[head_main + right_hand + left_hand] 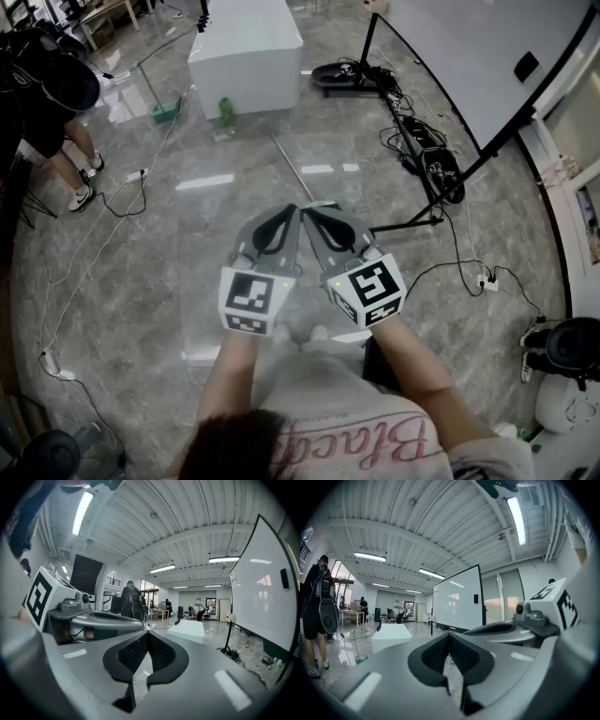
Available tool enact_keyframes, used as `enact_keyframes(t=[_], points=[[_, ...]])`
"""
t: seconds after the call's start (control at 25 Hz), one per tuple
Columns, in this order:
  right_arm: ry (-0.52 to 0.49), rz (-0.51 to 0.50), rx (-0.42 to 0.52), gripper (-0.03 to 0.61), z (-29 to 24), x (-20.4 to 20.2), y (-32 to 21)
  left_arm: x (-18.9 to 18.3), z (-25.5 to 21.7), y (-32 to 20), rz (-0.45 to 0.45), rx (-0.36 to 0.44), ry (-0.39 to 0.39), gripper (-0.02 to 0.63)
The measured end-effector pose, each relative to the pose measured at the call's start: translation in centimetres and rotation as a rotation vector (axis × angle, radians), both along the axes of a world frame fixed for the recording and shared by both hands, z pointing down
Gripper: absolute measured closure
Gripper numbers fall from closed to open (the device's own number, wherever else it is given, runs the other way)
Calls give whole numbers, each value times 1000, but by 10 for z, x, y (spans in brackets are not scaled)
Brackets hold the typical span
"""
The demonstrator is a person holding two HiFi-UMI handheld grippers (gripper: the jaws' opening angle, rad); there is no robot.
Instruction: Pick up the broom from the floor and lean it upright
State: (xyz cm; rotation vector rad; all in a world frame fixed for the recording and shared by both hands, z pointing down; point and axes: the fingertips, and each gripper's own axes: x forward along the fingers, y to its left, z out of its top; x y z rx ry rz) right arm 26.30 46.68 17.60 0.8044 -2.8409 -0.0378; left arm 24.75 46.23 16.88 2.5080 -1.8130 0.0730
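Left gripper (289, 214) and right gripper (311, 214) side by side, jaws closed, empty; thin pole (292, 169) lies on floor (187, 244) beyond.

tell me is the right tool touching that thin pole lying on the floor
Apart. The right gripper view shows the right tool shut on nothing and held level in the air. In the head view the pole lies flat on the floor ahead of it.

Left gripper (289, 214) and right gripper (311, 214): grey, black fingers (133, 653), black-and-white marker cubes (255, 298). Floor (187, 244): grey marbled. Bottle (226, 111): green.
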Motion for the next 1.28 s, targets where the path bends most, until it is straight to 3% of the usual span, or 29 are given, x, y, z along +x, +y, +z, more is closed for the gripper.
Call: enact_keyframes(t=[0.68,1.28], points=[[-38,5,-19,578,3,-10,4,-11,3,12,-13,3,9,614],[-33,29,-35,577,10,-46,-16,-84,11,5,-93,-9,42,614]])
